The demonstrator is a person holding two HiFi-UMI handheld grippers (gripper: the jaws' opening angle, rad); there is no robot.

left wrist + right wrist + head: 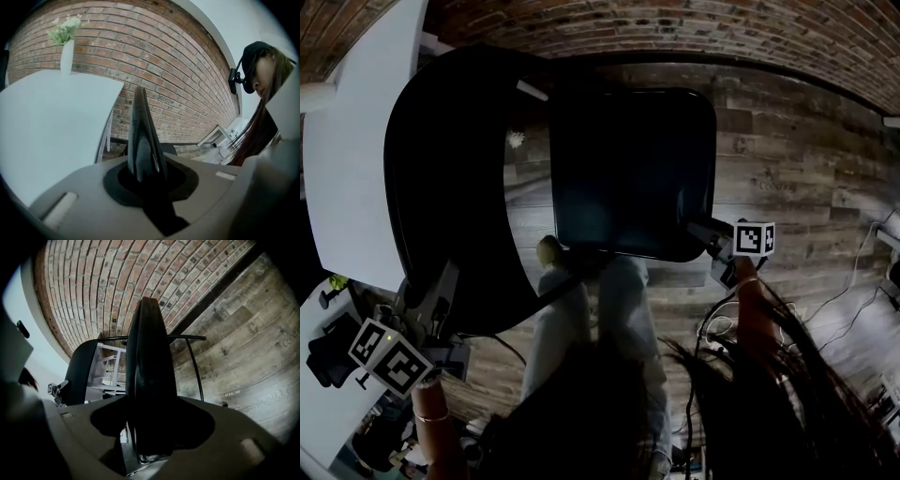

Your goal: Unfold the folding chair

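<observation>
In the head view the black folding chair stands half open, its curved backrest [441, 159] at left and its square seat [633, 169] in the middle. My left gripper [442, 286] is shut on the backrest's lower edge. In the left gripper view that thin black edge [143, 136] rises from between the jaws of the left gripper [145, 176]. My right gripper [705, 234] grips the seat's near right corner. The thick seat edge [147, 357] fills the gap of the right gripper [150, 427], with the backrest [79, 371] and a thin frame tube [197, 366] behind.
A white table [356, 141] stands close against the chair's left side, with a vase of flowers [67, 51] on it. A brick wall [675, 28] runs behind. Cables [853, 291] lie on the wooden floor at right. The person's legs [591, 319] are right below the seat.
</observation>
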